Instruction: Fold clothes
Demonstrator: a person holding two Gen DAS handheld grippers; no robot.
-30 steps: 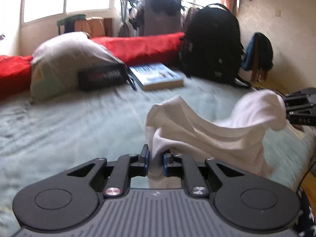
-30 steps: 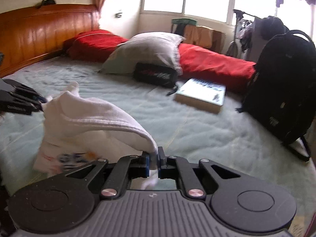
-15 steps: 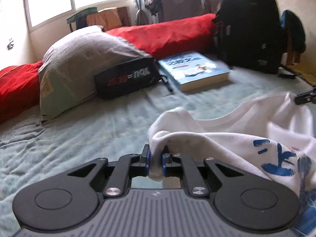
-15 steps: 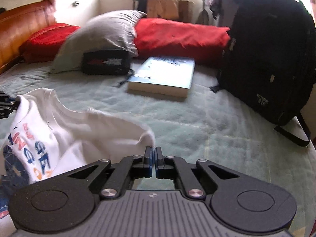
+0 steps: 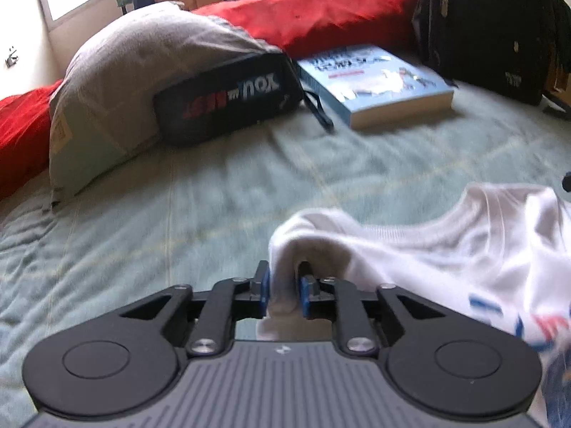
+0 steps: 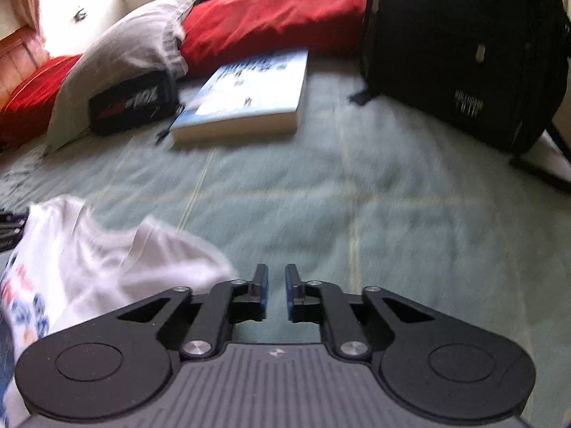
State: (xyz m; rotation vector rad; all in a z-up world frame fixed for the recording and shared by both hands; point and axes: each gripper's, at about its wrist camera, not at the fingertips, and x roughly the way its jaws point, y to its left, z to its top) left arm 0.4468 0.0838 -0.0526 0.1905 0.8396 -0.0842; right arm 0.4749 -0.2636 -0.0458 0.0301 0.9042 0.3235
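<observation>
Shirt: white tee with blue and red print, lying crumpled on the bed. In the left wrist view it spreads off to the right of the gripper, in the right wrist view it sits at the lower left.
Left gripper: jaws are opening, narrow gap, and a fold of the shirt is still bunched up between the blue pads. Looks loose in there on the right side, not really pinched.
Right gripper: jaws opening too, narrow gap, nothing between them, you just see the bedcover through the gap. The shirt edge is just beside its left finger, not in the gap.
Bed: pale green cover, pretty wrinkled.
Pillow: grey one, leaning over the pouch at the far side of the bed.
Pouch: dark, with red and white lettering, tucked under the pillow's edge.
Book: light blue cover, flat on the bed just right of the pouch.
Backpack: black, standing at the far right, near the book.
Red bedding: long red roll behind the pillow and book.
Blur: both views are a bit smeared, so the print on the shirt can't be read.
</observation>
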